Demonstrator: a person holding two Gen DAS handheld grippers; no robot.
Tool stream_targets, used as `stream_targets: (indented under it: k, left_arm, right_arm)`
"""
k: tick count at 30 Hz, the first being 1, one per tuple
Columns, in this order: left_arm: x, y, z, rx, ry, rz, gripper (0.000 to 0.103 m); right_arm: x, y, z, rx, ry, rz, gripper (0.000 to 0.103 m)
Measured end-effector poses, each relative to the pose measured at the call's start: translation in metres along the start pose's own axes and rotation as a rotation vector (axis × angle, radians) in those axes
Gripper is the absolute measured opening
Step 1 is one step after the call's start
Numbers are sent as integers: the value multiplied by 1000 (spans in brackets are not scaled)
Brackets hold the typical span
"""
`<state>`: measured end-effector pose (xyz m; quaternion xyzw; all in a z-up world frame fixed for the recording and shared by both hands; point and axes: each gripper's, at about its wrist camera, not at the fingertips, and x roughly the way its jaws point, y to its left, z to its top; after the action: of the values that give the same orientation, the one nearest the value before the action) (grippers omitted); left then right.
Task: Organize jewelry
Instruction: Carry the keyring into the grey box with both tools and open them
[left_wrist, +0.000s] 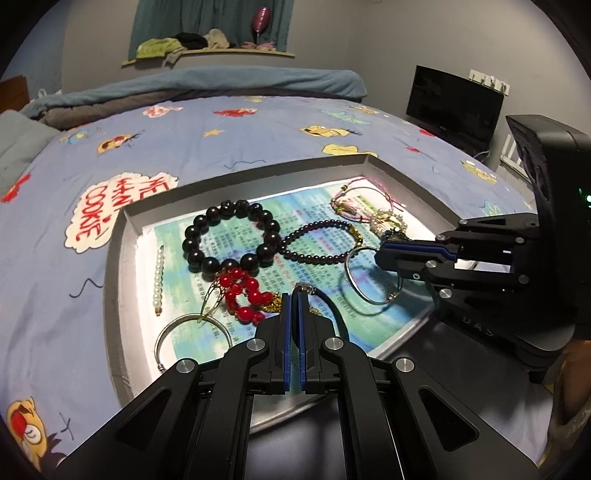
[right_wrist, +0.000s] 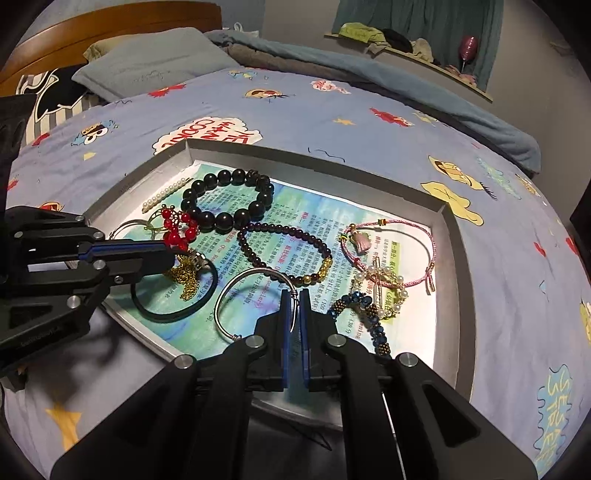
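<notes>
A grey tray lined with printed paper holds several bracelets. My left gripper is shut on a black cord bracelet at its metal clasp. My right gripper is shut on a silver bangle at its wire rim. A big black bead bracelet, a small dark bead bracelet, red beads and a pink cord bracelet lie around them.
The tray sits on a blue cartoon bedsheet. A pearl strand, a second silver bangle, a blue beaded bracelet and a gold chain also lie in the tray. A dark monitor stands at the back right.
</notes>
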<state>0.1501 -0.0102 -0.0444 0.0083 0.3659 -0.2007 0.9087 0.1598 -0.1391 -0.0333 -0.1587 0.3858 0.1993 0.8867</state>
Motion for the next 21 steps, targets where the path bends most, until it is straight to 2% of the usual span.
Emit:
stream_targets:
  k: [9,19,21]
  left_arm:
    - [5,1,-1,0,18,1,4]
    - [7,5,-2,-13,25,12,4]
    - [8,5,-2,-12,27,14,8]
  right_arm:
    - [1,3,1,-31,23,-11,5]
    - [1,1,0,-9,27,-13,5]
    - [1,1,0,-7,26,-13,5]
